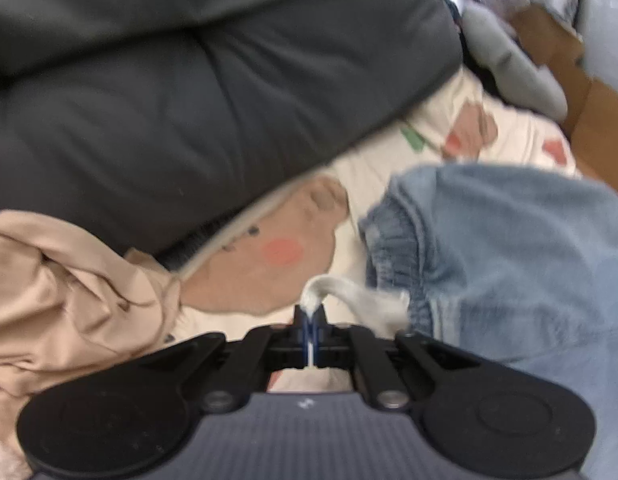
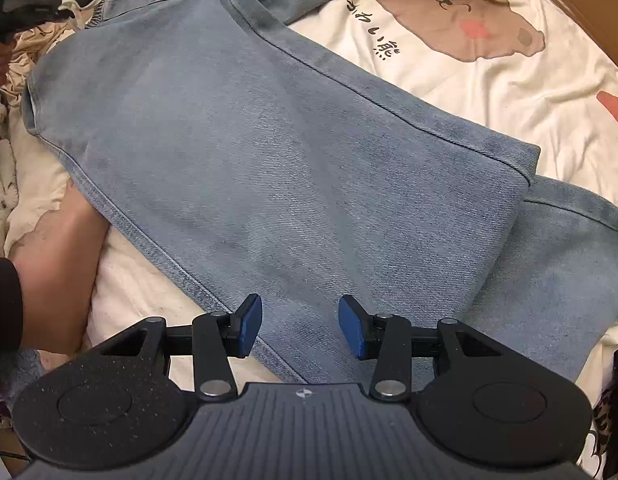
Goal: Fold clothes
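Jeans (image 2: 277, 152) lie spread across a printed sheet (image 2: 489, 80), one leg doubled over the other in the right wrist view, with the lower leg poking out toward 4 o'clock. Whether this is a fold half made or a pair just laid out, the pictures do not settle.

Left gripper (image 1: 311, 314) is clenched on a white drawstring (image 1: 349, 292), which runs toward 2 o'clock to the gathered waistband of the jeans. Right gripper (image 2: 301, 326) hangs released above the near edge of the denim, its blue pads wide apart with nothing between them.

Chief risk, as I judge it: a drawstring is a poor handle. A pull on it would likely bunch the waistband or draw the cord out through its channel rather than move the jeans, leaving a crooked edge. The left view is blurred, so the tongs may be moving quickly, which would make a slip likelier.

A beige garment (image 1: 69, 292) lies at 9 o'clock, close to the clenched tips, and could snag or get dragged along. A bare arm (image 2: 61, 248) rests under the denim's edge at 9 o'clock in the right view; lifting there could rumple the doubled leg.
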The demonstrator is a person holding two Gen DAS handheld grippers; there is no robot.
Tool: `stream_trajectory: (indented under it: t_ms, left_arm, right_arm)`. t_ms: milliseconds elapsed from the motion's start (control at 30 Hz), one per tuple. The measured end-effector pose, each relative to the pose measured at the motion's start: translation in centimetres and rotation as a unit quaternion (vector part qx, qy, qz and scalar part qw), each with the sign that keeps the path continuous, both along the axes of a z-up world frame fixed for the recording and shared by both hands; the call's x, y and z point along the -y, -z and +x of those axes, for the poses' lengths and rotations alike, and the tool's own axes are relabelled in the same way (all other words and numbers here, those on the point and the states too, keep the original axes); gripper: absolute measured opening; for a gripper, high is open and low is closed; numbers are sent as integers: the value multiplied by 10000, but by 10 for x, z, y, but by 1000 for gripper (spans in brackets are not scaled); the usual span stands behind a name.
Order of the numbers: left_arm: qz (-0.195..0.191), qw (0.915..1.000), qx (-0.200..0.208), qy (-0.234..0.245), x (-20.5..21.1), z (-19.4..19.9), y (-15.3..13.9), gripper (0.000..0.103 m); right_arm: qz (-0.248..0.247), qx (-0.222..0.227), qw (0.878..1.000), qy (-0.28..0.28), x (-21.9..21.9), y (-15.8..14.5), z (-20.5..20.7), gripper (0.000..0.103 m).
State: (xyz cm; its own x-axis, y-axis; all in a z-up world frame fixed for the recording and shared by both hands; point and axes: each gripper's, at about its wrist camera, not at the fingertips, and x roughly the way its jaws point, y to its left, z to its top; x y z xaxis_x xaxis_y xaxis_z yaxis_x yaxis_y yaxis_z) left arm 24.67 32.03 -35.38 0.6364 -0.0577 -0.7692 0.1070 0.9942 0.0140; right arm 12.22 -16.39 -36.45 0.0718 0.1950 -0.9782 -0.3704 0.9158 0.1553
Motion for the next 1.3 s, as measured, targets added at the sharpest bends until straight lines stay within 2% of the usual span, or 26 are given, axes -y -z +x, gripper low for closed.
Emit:
stream_trajectory:
  t_ms: [267, 400, 533, 600, 667, 733, 833, 1133, 1300]
  left_arm:
    - [-150, 9985, 450, 254, 11, -15, -49, 1]
    - [-342, 9972, 481, 457, 26, -22, -65, 1]
    - [-671, 9947, 332, 711, 44, -28, -71, 1]
    - [-814, 9930, 238, 823, 54, -31, -70, 1]
    - [-896, 9916, 152, 921, 65, -34, -67, 1]
    - [-953, 9906, 20, 981, 76, -36, -61, 1]
    - [-930, 9899, -129, 1066, 91, -39, -54, 1]
    - [-1226, 9856, -647, 965, 122, -47, -32, 1]
    - [-1628, 9797, -995, 615, 139, -51, -13, 2]
  right_arm:
    - [18, 53, 10000, 0, -2, -1, 3, 49]
    - [30, 83, 10000, 9, -4, -1, 5, 49]
    - [0, 169, 9998, -114, -10, -2, 9, 49]
    - [-35, 403, 9991, -143, -14, -6, 17, 49]
    - [20, 629, 9979, 127, -16, -11, 26, 50]
    - [169, 787, 9961, 371, -18, -13, 31, 51]
    - [169, 938, 9946, 411, -25, -11, 33, 51]
    - [348, 1182, 9904, 621, -34, -8, 38, 51]
    - [382, 1254, 9888, 719, -42, -9, 40, 52]
